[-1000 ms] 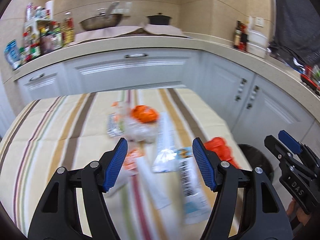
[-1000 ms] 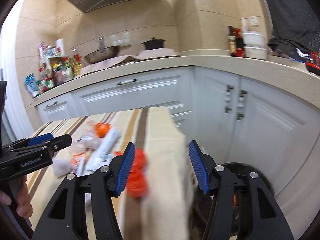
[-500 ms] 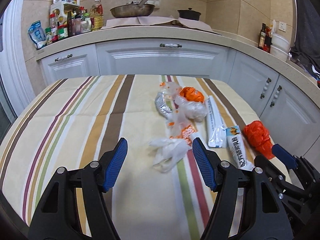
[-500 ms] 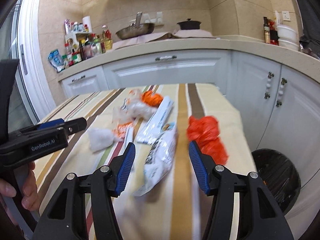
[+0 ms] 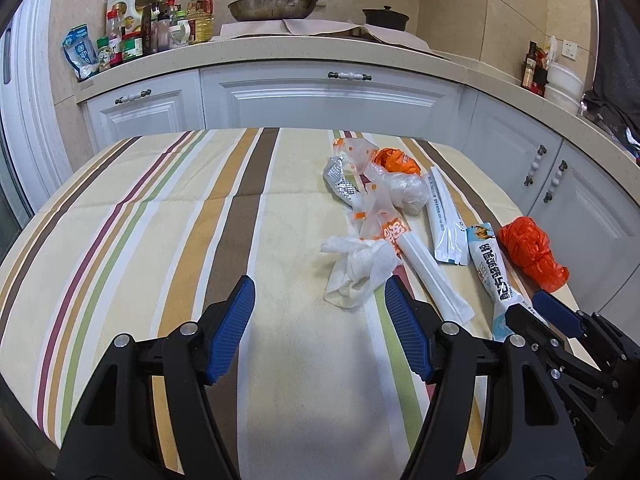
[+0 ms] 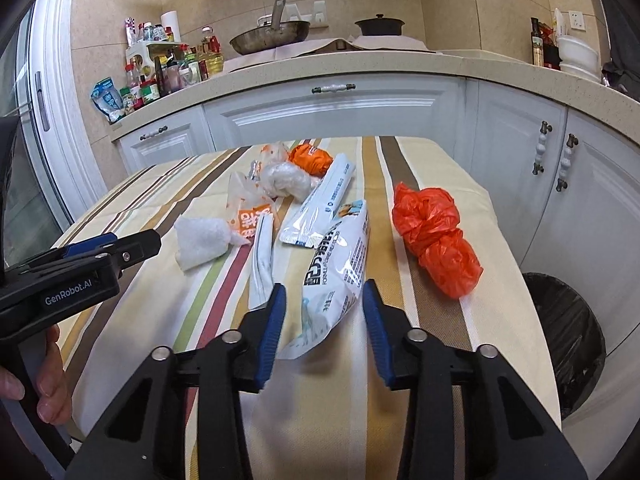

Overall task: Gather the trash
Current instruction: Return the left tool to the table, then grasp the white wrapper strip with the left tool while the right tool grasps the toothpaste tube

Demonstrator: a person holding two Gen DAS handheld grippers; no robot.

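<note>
Right gripper (image 6: pixel 324 328) is sitting low centre in the right wrist view, jaws closing around the near end of the white printed snack pouch (image 6: pixel 336 264); the pouch is between the pads, but they are not pressing it yet, a gap is showing on the right side. Left gripper (image 5: pixel 318 320) is hovering low centre in the left wrist view, jaws spread and empty, with the crumpled white tissue (image 5: pixel 356 268) lying just ahead near the right pad. Reads as the first grab of the collection step: the next move is calling for the pads to finish pinching the pouch, then a lift and a swing to the lower right. Thin foil could be slipping or folding if pinched only at the edge. Only container: the black-lined trash bin (image 6: pixel 568 336), on the floor at the lower right beside the striped table (image 6: pixel 400 160); what shows of its inside looks empty, though I cannot see the bottom. Farther up the cloth, more trash is waiting: the red plastic bag (image 6: pixel 436 236), a long white sachet (image 6: pixel 320 208), an orange wrapper (image 6: pixel 312 158) and a clear crumpled bag (image 6: pixel 284 178).
</note>
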